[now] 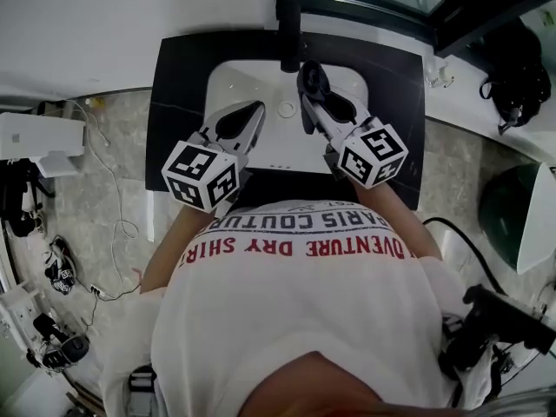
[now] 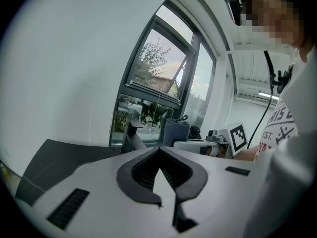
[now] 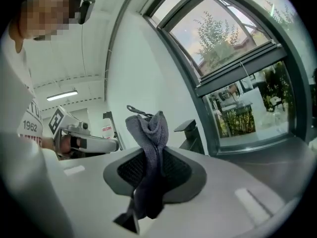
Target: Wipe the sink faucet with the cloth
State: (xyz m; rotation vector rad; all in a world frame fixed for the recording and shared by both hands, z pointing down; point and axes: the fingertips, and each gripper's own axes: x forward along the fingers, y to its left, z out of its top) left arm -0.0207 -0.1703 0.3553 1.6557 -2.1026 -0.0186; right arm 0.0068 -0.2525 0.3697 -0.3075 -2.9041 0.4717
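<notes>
Two grippers over the white sink (image 1: 230,81): right gripper (image 1: 313,94) has its fingers clamped on the grey cloth (image 3: 148,143), which bunches upright past the tips, and left gripper (image 1: 256,109) has its fingers together on nothing. Black faucet (image 1: 289,33) stands upright at the sink's 12 o'clock edge on the dark table (image 1: 178,76). It lies at roughly 11 o'clock from the cloth, near it, so the right gripper is judged the nearer.

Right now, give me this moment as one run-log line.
left gripper: shut, empty, over sink | right gripper: shut on cloth | cloth beside faucet, contact unclear
</notes>
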